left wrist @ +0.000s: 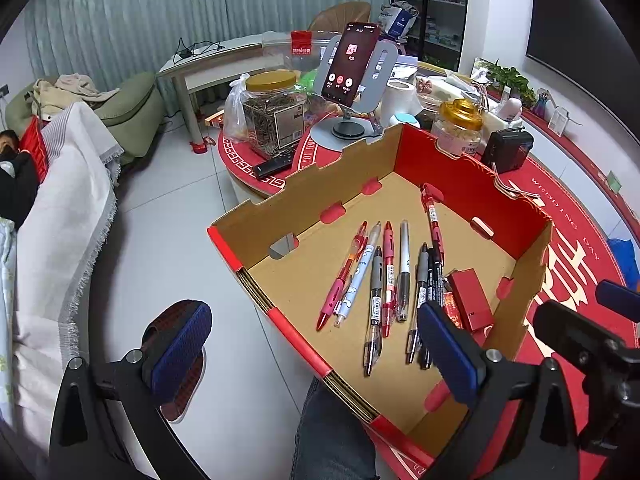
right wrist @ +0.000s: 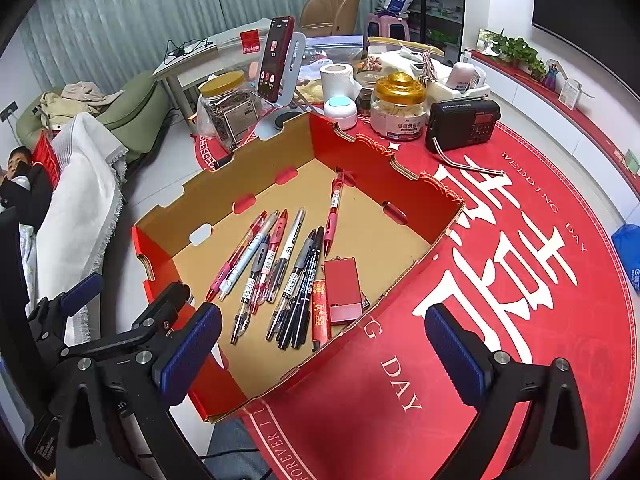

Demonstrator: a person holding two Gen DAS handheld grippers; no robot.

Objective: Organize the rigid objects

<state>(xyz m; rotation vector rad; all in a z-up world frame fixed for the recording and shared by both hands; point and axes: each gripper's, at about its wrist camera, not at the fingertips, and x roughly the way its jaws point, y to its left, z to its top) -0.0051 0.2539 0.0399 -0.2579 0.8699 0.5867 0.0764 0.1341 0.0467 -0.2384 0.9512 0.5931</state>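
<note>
A red and brown cardboard box (left wrist: pixel 320 172) (right wrist: pixel 420 196) sits on a round red table. Several pens (left wrist: pixel 376 276) (right wrist: pixel 280 264) lie side by side on its floor. One red pen (left wrist: pixel 434 220) (right wrist: pixel 334 208) lies apart toward the far wall. A small red box (left wrist: pixel 470 300) (right wrist: pixel 342 290) rests beside the pens. My left gripper (left wrist: pixel 316 344) is open above the box's near left wall, nothing between its fingers. My right gripper (right wrist: pixel 324 356) is open over the near right wall, also holding nothing.
Behind the box stand a phone on a stand (left wrist: pixel 352 64) (right wrist: pixel 276 64), a jar with a yellow lid (left wrist: pixel 274 112), a gold-lidded jar (right wrist: pixel 398 106), a black radio (right wrist: pixel 464 124) and a paper roll (right wrist: pixel 336 80). A white-covered sofa (left wrist: pixel 68 208) is at the left.
</note>
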